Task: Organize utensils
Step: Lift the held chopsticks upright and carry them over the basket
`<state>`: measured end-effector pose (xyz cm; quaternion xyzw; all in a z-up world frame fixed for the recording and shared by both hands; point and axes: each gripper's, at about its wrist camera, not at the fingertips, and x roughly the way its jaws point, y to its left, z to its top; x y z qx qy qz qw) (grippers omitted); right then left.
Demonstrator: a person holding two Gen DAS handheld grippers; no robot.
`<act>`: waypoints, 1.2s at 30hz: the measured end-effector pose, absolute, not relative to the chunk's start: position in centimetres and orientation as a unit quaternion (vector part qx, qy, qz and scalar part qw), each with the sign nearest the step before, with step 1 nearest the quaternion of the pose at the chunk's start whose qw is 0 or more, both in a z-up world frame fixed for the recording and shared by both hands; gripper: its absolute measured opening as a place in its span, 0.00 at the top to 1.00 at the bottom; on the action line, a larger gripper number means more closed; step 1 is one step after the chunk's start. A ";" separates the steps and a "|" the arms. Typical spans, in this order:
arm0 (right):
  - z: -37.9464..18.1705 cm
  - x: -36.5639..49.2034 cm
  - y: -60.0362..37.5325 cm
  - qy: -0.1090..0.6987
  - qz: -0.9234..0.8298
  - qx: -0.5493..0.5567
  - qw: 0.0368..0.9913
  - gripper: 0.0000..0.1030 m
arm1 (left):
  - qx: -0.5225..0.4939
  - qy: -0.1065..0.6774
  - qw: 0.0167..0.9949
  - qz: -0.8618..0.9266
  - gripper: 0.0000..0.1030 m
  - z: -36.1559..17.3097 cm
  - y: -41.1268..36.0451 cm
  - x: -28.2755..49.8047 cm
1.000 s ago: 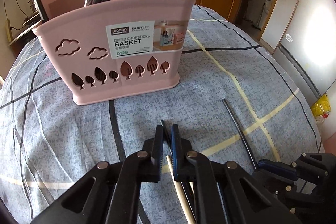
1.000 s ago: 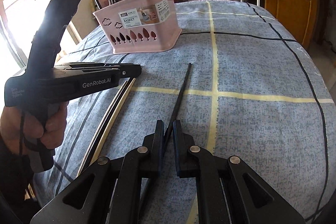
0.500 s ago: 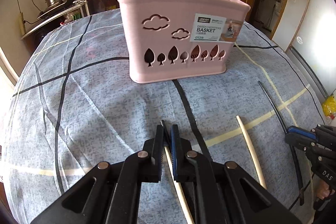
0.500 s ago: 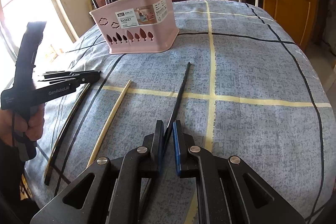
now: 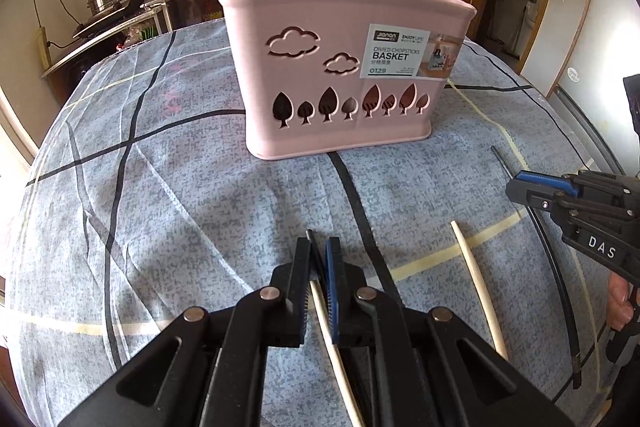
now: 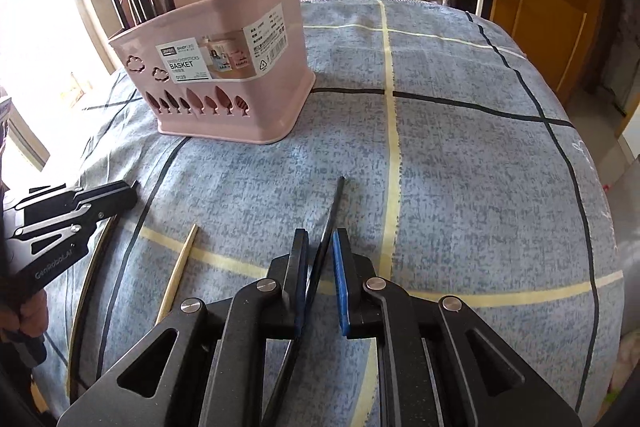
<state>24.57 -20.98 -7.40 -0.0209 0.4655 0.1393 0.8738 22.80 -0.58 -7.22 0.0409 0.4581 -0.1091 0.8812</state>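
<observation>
Checked cloth: our left tool (image 5: 318, 259) clamps a pale chopstick (image 5: 332, 343); our right tool (image 6: 322, 247) is opening around a black chopstick (image 6: 334, 207) pointing up-frame toward the pink basket (image 6: 224, 99), upper left.

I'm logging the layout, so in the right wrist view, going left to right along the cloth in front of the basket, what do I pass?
Left tongs → pale chopstick → black chopstick lying between the right tongs, whose jaws are opening.

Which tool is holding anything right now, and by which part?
Left tool pinches a dark chopstick near its tip. Right tool is opening around a black chopstick, gripped partway along, the tip sticking out ahead.
</observation>
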 end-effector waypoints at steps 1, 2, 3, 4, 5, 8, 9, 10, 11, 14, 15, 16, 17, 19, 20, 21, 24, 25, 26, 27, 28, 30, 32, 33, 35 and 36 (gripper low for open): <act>-7.4 24.8 -20.8 0.466 0.139 -0.024 0.873 0.88 | 0.041 0.458 0.881 -0.109 0.92 -7.2 -0.5 22.8; -7.4 25.0 -20.7 0.467 0.139 -0.026 0.873 0.88 | 0.041 0.458 0.881 -0.109 0.92 -7.2 -0.5 22.8; -7.4 25.3 -20.5 0.467 0.139 -0.027 0.873 0.88 | 0.042 0.458 0.881 -0.109 0.92 -7.2 -0.5 22.8; -7.4 25.4 -20.4 0.468 0.139 -0.029 0.872 0.88 | 0.044 0.457 0.882 -0.110 0.92 -7.2 -0.6 22.8; -7.4 25.5 -20.3 0.468 0.140 -0.032 0.872 0.90 | 0.045 0.457 0.881 -0.109 0.92 -7.2 -0.6 22.8; -7.3 25.5 -20.3 0.469 0.144 -0.027 0.871 0.93 | 0.042 0.459 0.881 -0.109 0.93 -7.2 -0.7 22.8; -7.3 25.4 -20.3 0.469 0.147 -0.022 0.870 0.93 | 0.037 0.460 0.880 -0.111 0.93 -7.1 -0.7 22.9; -7.2 25.4 -20.3 0.469 0.149 -0.017 0.870 0.93 | 0.030 0.462 0.879 -0.116 0.93 -7.1 -0.6 22.9; -7.1 25.1 -20.3 0.466 0.151 -0.015 0.871 0.94 | 0.023 0.462 0.878 -0.121 0.93 -6.9 -0.5 22.9; -6.4 24.2 -20.2 0.456 0.161 -0.011 0.875 0.94 | 0.014 0.453 0.883 -0.126 0.94 -6.0 -0.5 22.5; -5.9 23.9 -20.3 0.450 0.164 -0.010 0.878 0.94 | 0.009 0.448 0.884 -0.131 0.94 -5.5 -0.6 22.3; -5.4 23.6 -20.3 0.444 0.167 -0.008 0.880 0.94 | 0.005 0.443 0.886 -0.135 0.94 -4.8 -0.6 22.1; -4.9 23.3 -20.4 0.437 0.170 -0.005 0.883 0.94 | 0.001 0.436 0.889 -0.139 0.94 -4.1 -0.6 21.8; -3.4 22.6 -20.5 0.420 0.178 0.002 0.890 0.95 | -0.002 0.420 0.896 -0.144 0.94 -2.5 -0.6 21.3; -2.6 22.3 -20.5 0.409 0.182 0.004 0.894 0.95 | -0.004 0.411 0.900 -0.147 0.95 -1.6 -0.5 21.1; -1.7 22.0 -20.5 0.398 0.185 0.005 0.898 0.95 | -0.005 0.402 0.903 -0.150 0.95 -0.6 -0.5 20.8; 1.1 21.0 -20.6 0.362 0.196 0.009 0.911 0.95 | -0.005 0.369 0.916 -0.155 0.95 2.3 -0.3 20.0; 2.1 20.6 -20.6 0.349 0.199 0.010 0.916 0.95 | -0.004 0.358 0.921 -0.156 0.95 3.3 -0.2 19.8; 3.1 20.3 -20.7 0.337 0.202 0.010 0.920 0.95 | -0.004 0.347 0.924 -0.158 0.95 4.3 -0.1 19.6; 3.9 20.1 -20.8 0.325 0.204 0.010 0.923 0.95 | -0.003 0.337 0.928 -0.160 0.96 5.3 0.1 19.3; 4.7 19.9 -20.8 0.314 0.206 0.010 0.927 0.95 | -0.001 0.326 0.932 -0.160 0.96 6.2 0.1 19.1; 6.3 19.5 -20.8 0.293 0.206 0.007 0.934 0.95 | 0.003 0.306 0.938 -0.160 0.96 7.9 0.3 18.7; 7.4 19.0 -20.8 0.275 0.206 0.004 0.939 0.95 | 0.005 0.289 0.943 -0.161 0.96 9.4 0.6 18.4; 8.0 18.8 -20.8 0.267 0.205 0.003 0.942 0.95 | 0.006 0.282 0.946 -0.162 0.96 9.9 0.7 18.2; 8.8 18.6 -20.8 0.256 0.204 0.000 0.945 0.95 | 0.007 0.271 0.949 -0.163 0.96 10.9 0.9 18.0; 9.1 18.4 -20.9 0.252 0.203 0.000 0.946 0.95 | 0.007 0.267 0.950 -0.163 0.96 11.3 1.0 18.0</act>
